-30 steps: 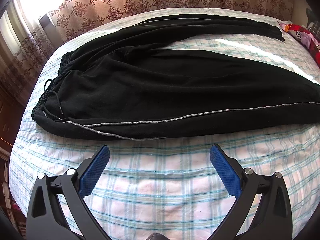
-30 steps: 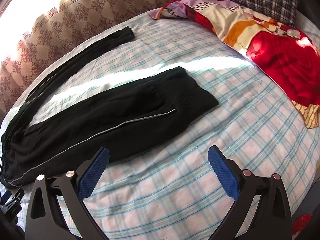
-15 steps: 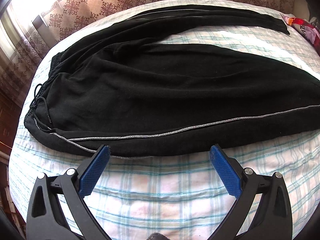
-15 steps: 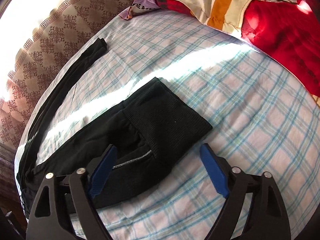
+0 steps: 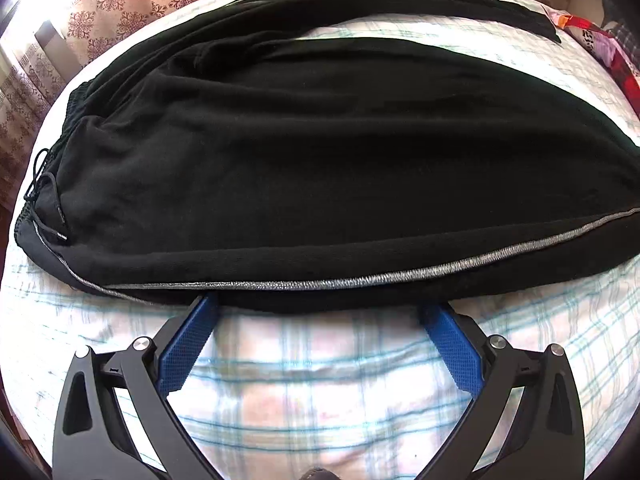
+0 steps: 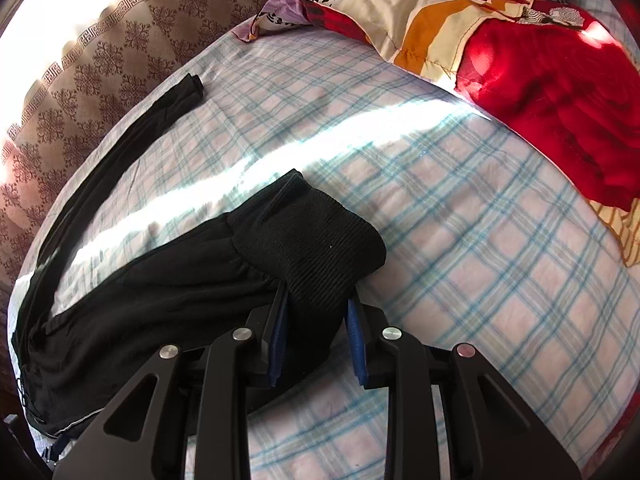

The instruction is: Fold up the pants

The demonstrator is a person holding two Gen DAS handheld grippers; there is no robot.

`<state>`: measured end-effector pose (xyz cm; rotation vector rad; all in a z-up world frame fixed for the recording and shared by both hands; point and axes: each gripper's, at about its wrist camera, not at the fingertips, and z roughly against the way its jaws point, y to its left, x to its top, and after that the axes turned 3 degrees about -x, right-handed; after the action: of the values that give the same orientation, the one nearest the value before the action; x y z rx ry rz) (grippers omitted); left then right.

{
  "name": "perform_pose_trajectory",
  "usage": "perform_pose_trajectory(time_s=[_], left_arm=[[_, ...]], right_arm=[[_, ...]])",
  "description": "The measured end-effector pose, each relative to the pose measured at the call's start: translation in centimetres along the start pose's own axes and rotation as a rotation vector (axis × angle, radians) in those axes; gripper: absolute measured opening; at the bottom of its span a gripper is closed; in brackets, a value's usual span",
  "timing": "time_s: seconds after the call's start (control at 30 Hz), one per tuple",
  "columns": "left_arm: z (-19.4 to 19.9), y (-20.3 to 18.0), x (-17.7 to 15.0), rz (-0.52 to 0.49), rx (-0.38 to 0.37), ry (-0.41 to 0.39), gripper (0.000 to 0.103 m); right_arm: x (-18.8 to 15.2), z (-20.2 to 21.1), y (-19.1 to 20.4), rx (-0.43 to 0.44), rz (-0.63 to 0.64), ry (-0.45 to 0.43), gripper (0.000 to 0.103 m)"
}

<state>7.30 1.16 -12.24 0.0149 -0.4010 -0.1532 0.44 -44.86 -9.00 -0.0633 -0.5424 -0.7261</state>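
1. Both tools have come down toward the pants (image 5: 320,152) since the earlier frames; the right tool (image 6: 316,320), spread wide a second ago, has just been closing, and the ribbed cuff (image 6: 320,248) of the near leg now sits between its blue pads (image 6: 280,328).
2. Right tool: nearly pressed together, with the cuff bunched in the narrow gap and both pads apparently against the fabric, so it reads as pinching the cuff.
3. Left tool (image 5: 320,312): spread wide, holding nothing. Its fingertips (image 5: 204,308) meet the near hem of the pants, just ahead of the tool, close under the grey side stripe (image 5: 360,278); whether they slip beneath the cloth cannot be told.
4. Location of the garment: black pants lie flat on the checked bed sheet (image 5: 320,380), the waistband with its drawstring (image 5: 44,184) ahead and to the left of the left tool, the second leg (image 6: 120,132) stretched far ahead of both tools along the bed's far edge, beside the patterned curtain (image 6: 100,60). A red and orange quilt (image 6: 520,72) lies well apart, ahead and to the right of the right tool.
5. Step in hand, judged: securing two hold points on the near leg, cuff and side seam, before the first fold.
6. Next move, judged: the left tool needs to close on the hem; both then lift together and carry the near leg across onto the far one, edges aligned.
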Motion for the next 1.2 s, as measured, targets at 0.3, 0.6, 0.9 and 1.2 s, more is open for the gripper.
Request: perform_pose_trajectory(time_s=[0.3,0.6,0.9,1.2], left_arm=[[1.6,2.0,-0.8,0.041,-0.069,-0.009,0.101],[5.0,8.9,0.3,0.123,0.082,-0.126,0.101],[2.8,13.5,1.4,0.206,0.129,-0.083,0.101],[1.5,14.8,-0.5,0.249,0.11,-0.044,0.101]], right_arm=[[-1.0,0.6,-0.1,-0.093,0.07,-0.023,0.055],[-2.3,4.4,4.0,-0.15,0.22,-0.174,0.073],[-6.5,4.1,16.3,0.054,0.481,-0.137,0.073],[-11.3,2.3,22.7,0.14,0.646,-0.042,0.073]])
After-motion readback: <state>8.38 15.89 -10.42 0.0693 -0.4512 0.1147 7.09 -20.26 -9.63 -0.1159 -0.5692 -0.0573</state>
